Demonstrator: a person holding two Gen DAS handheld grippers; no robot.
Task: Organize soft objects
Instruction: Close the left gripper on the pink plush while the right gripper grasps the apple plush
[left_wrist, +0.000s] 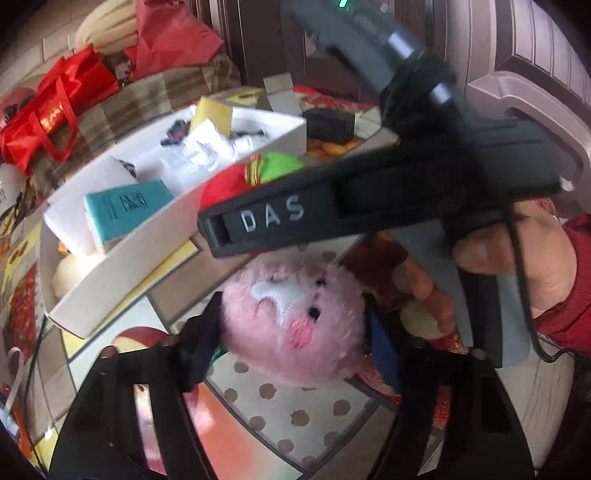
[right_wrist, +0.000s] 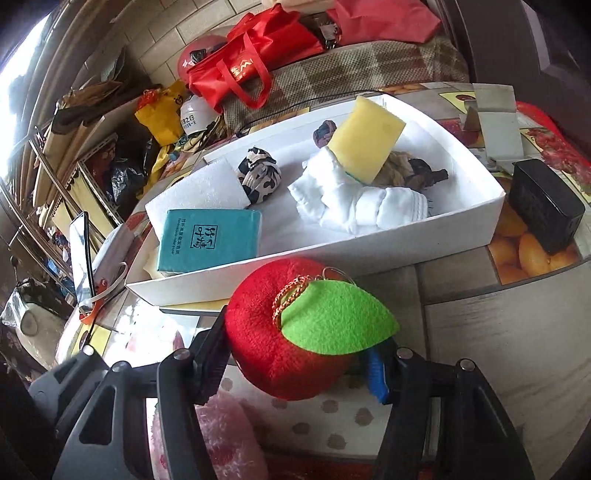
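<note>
Gripping a pink plush (left_wrist: 295, 317) and red apple plush (right_wrist: 291, 332).

fuzzy pink plush toy (left_wrist: 295, 325), fleecy red apple (right_wrist: 291, 332), matt white cardboard box (right_wrist: 461, 225).

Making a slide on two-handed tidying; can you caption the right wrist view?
Right gripper clamps a red plush apple beside the white box holding a yellow sponge.
</note>
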